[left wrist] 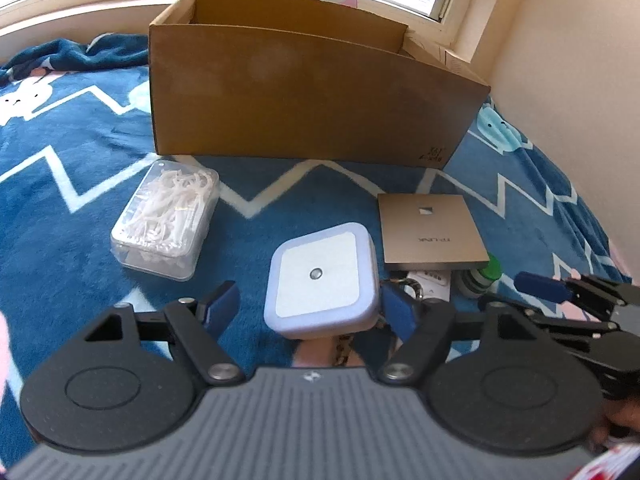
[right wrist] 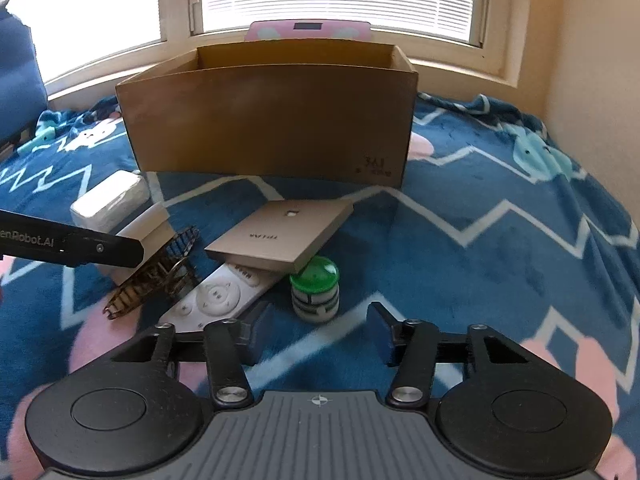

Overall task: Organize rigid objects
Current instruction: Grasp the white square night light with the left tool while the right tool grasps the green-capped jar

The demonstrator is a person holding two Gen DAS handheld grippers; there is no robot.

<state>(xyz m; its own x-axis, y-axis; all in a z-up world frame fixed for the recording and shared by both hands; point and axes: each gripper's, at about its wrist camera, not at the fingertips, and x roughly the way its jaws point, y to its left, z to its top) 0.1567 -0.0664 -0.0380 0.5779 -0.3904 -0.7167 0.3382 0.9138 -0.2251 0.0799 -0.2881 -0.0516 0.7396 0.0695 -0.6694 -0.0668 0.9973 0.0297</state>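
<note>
In the left wrist view a white square night light (left wrist: 320, 280) with a lavender rim lies on the blue blanket between the fingers of my left gripper (left wrist: 312, 306). The jaws are open: the left pad stands clear of it and the right pad is close beside it. My right gripper (right wrist: 320, 332) is open with nothing between its fingers. A small green-lidded jar (right wrist: 316, 288) stands just past its tips. A white remote (right wrist: 216, 296), a flat beige TP-Link box (right wrist: 284, 236) and a wooden model boat (right wrist: 156, 276) lie nearby. An open cardboard box (left wrist: 312, 92) stands behind.
A clear plastic box of white picks (left wrist: 166, 220) lies left of the night light. A pink scale (right wrist: 308, 30) leans behind the cardboard box under the window. A cream wall (left wrist: 580, 80) closes the right side. The left gripper's arm (right wrist: 80, 244) crosses the right wrist view.
</note>
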